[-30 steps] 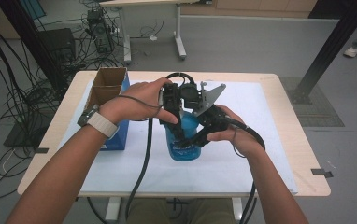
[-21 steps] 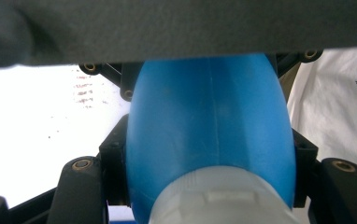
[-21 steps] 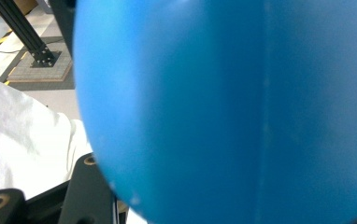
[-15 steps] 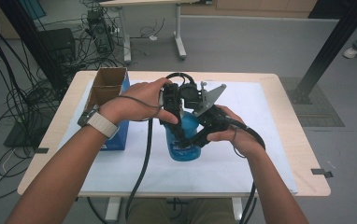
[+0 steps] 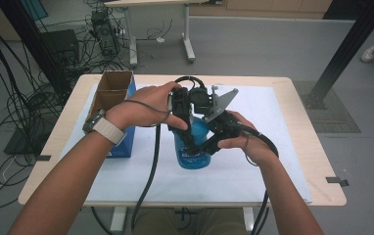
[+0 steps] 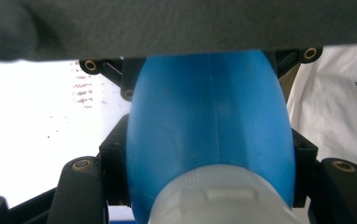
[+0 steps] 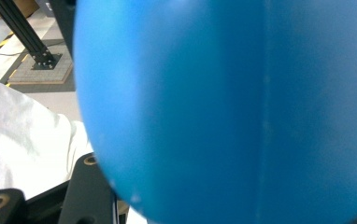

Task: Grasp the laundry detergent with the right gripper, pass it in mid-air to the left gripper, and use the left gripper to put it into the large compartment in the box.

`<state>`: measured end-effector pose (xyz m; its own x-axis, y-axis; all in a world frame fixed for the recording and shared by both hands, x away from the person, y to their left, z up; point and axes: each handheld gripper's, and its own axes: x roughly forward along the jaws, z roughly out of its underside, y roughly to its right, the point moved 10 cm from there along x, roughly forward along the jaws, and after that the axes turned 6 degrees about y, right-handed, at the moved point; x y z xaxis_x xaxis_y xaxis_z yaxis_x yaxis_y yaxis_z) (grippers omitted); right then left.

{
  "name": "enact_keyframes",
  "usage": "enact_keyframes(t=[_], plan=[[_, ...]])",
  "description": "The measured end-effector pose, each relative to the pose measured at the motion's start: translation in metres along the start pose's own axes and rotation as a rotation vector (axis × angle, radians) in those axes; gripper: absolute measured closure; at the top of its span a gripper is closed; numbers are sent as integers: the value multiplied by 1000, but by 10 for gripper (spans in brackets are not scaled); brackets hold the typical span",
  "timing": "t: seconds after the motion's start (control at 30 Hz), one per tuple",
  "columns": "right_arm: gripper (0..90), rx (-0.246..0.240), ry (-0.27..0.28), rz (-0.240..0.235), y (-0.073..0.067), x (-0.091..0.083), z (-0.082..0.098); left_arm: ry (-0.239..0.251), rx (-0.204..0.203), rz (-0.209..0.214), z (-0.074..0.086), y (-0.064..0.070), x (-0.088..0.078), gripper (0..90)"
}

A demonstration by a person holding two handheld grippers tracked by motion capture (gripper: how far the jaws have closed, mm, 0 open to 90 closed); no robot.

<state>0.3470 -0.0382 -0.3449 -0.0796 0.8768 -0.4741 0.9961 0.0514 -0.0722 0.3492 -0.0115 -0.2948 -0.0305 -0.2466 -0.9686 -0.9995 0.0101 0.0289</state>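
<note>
2 tongs seemingly clamp blue bottle [image 5: 194, 147].

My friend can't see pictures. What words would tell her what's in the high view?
Two hands press black two-jaw tools, the left tool and the right tool, against an upright blue plastic bottle on a white sheet covering a wooden table. An open cardboard box stands to the left.

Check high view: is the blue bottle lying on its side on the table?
No, the blue bottle stands upright on the white sheet, with the left gripper and right gripper on it.
</note>
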Motion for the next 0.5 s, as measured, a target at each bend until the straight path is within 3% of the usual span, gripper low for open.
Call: enact_keyframes(t=[0.5], plan=[[432,-8,-2,-3,0,1,-1,8,0,-5,-1,1,-2,379]])
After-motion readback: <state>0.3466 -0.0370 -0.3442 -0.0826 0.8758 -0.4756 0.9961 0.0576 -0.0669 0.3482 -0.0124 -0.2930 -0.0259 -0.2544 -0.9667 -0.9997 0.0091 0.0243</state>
